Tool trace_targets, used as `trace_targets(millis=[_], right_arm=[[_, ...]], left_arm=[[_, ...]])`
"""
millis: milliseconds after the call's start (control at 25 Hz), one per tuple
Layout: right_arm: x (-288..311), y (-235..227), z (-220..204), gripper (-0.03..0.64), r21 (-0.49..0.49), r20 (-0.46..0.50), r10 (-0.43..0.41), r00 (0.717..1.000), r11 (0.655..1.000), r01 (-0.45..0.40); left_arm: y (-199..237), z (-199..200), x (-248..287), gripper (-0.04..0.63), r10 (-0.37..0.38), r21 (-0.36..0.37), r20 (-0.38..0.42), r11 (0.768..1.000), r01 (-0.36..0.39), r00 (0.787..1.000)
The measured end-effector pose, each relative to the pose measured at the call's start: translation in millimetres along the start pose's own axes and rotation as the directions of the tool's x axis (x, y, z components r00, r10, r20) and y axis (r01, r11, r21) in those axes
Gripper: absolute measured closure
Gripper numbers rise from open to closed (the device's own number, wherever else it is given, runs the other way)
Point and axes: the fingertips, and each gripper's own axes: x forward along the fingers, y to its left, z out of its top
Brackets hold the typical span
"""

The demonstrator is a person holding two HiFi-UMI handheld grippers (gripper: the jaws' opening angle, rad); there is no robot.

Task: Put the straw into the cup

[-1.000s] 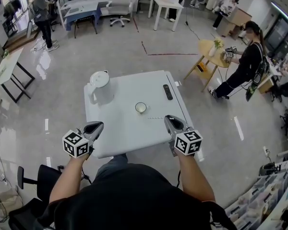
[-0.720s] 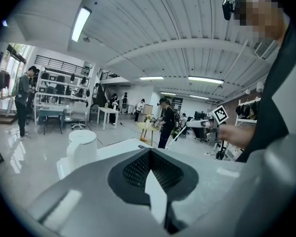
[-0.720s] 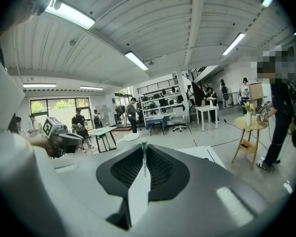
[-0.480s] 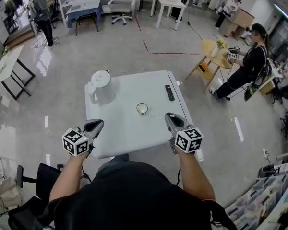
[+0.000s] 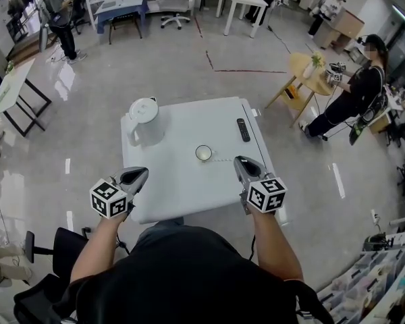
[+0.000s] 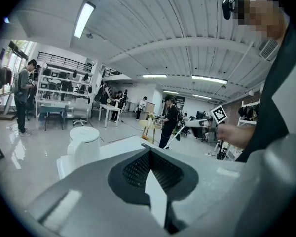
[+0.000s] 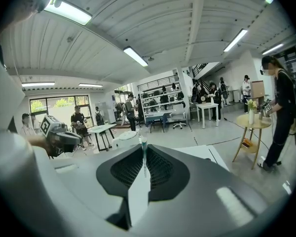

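A small white cup [image 5: 203,153] stands upright near the middle of the white table [image 5: 182,187]. My right gripper [image 5: 240,160] hovers over the table's right front part, shut on a thin pale straw [image 5: 223,159] that reaches left toward the cup and stops just short of it. In the right gripper view the straw [image 7: 143,154] sticks out from between the closed jaws, its tip greenish. My left gripper [image 5: 140,173] is at the table's front left edge, shut with nothing in it.
A white kettle [image 5: 143,120] stands at the table's back left. A black remote [image 5: 244,129] lies near the right edge. A person [image 5: 354,93] stands by a round wooden table [image 5: 309,73] to the right. Desks and other people are farther back.
Both grippers keep almost the same places over the table's front. The head view has shifted slightly, and the straw still points at the cup.
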Motion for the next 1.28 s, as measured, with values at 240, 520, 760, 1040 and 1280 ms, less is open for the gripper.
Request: trace_targets(millis=[240, 520, 760, 1040, 1280], right_arm=[[19.3, -7.8, -5.1, 0.563, -0.002, -0.022, 0.001, 1.0, 1.0, -0.001], [37.3, -16.8, -14.7, 0.563, 0.016, -0.053, -0.001, 0.999, 1.0, 0.002], [53.9, -25.1, -26.2, 0.563, 0.033, -0.084, -0.004, 0.996, 0.999, 0.007], [74.2, -35.5, -39.4, 0.563, 0.043, -0.116, -0.005, 0.993, 0.999, 0.01], [91.8, -39.9, -51.4, 0.563, 0.05, -0.144, -0.005, 0.99, 0.999, 0.012]], left_arm=[[12.0, -2.5, 8.2, 0.595, 0.006, -0.013, -0.011, 1.0, -0.006, 1.0], [20.4, -3.8, 13.5, 0.595, 0.009, -0.028, -0.024, 1.0, -0.009, 1.0], [31.3, -6.6, 20.8, 0.595, 0.009, -0.042, -0.037, 0.999, -0.01, 0.999], [41.4, -11.5, 29.3, 0.595, 0.008, -0.052, -0.054, 0.999, -0.011, 0.999], [55.7, -17.3, 30.3, 0.595, 0.018, -0.067, -0.066, 0.998, -0.023, 0.998]])
